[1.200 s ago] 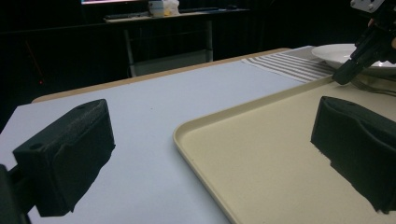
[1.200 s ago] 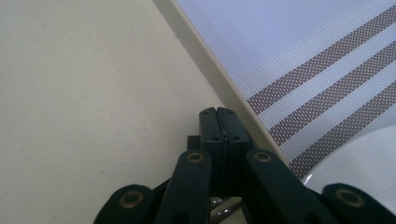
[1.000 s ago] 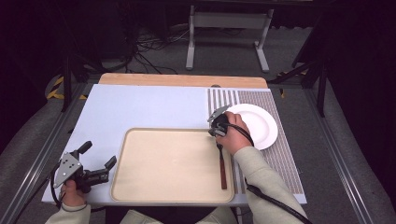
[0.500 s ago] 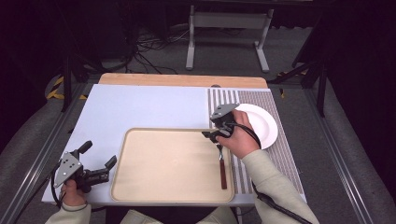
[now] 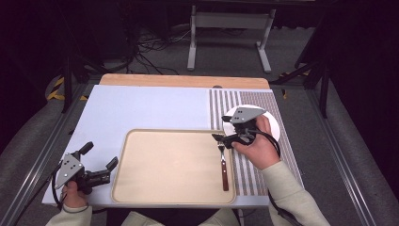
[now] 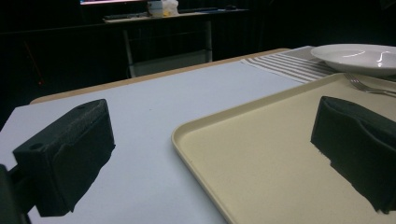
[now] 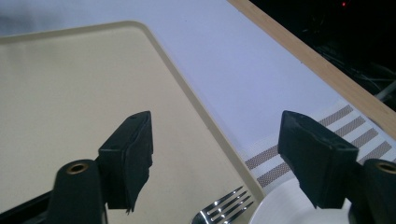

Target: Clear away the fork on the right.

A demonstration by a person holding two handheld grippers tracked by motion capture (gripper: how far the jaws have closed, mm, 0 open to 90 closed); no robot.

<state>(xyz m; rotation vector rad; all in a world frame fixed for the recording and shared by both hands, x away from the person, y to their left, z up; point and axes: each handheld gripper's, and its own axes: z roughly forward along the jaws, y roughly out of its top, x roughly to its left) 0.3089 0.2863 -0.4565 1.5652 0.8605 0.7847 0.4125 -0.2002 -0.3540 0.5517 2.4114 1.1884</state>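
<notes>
Item 1, right tool (image 5: pixel 225 140): my right hand (image 5: pixel 256 146) holds it low over the tines of the fork (image 5: pixel 224 165), jaws spread and holding nothing. In the right gripper view the tines (image 7: pixel 223 210) lie just below and between the two pads, so I judge it is placed either to close on the fork's head or has just let go (I cannot tell which).

Item 2, fork: lies flat along the right inner edge of the tray (image 5: pixel 141 188), tines toward the far side, brown handle toward me, likely squared to the rim as a place setting.

Item 3, white plate (image 5: pixel 273 125): on the striped placemat (image 5: pixel 244 165), just right of the tray, partly under my right hand.

Item 4, left tool (image 5: pixel 99 165): parked at the table's near-left corner, released, jaws wide, one pad over the tray's left rim (image 6: pixel 187 140); I take it as idle.

Item 5, table (image 5: pixel 155 108): pale blue-grey top, wooden strip along the far edge.

Item 6, room: dark, grey floor, cables (image 5: pixel 141 52), a metal stand (image 5: pixel 230 23) beyond the table.
</notes>
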